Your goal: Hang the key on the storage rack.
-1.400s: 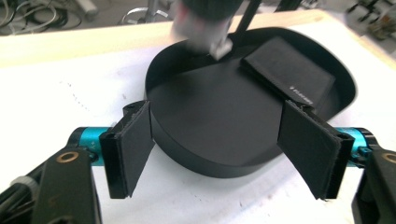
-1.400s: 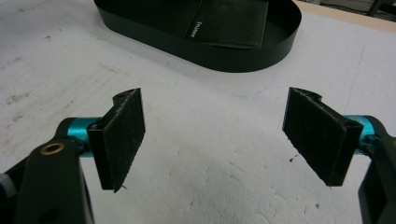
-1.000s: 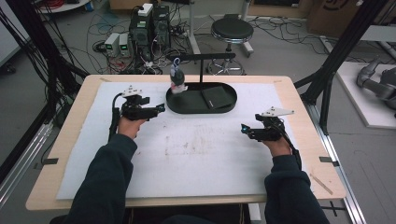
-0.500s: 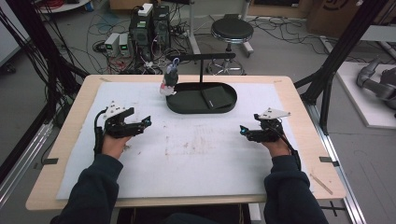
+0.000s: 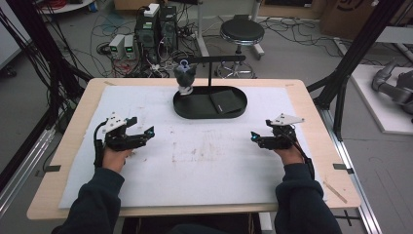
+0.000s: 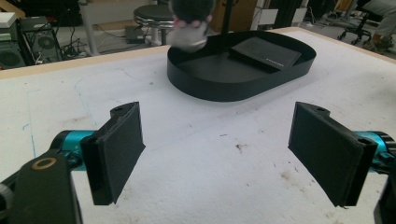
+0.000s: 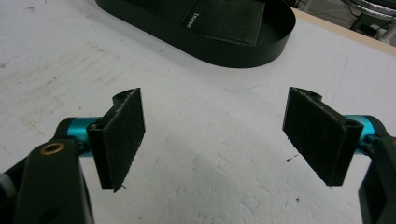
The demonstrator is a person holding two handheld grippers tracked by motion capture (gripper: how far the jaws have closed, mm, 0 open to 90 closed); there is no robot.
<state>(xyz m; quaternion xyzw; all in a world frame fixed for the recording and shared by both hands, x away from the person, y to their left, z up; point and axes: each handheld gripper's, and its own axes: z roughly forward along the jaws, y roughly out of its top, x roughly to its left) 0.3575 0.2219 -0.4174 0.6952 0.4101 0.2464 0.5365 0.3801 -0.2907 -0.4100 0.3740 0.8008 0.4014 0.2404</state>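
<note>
A black oval tray sits at the far middle of the white mat, with a black wallet lying flat in its right half. From the tray rises a thin black stand, and a small dark and grey soft toy hangs from the left end of its bar. My left gripper rests low over the mat's left side. Its jaws have just been opening and now stand wide with nothing between them. My right gripper is open and empty over the mat's right side, facing the tray.
The stained white mat covers most of the wooden table. Behind the table, a round stool, computer boxes and loose cables are on the floor. Black frame posts stand at the table's sides.
My left gripper has drawn back from beside the hanging toy, leftward and toward the person. The toy, let go, has swung. The right gripper has kept still.
</note>
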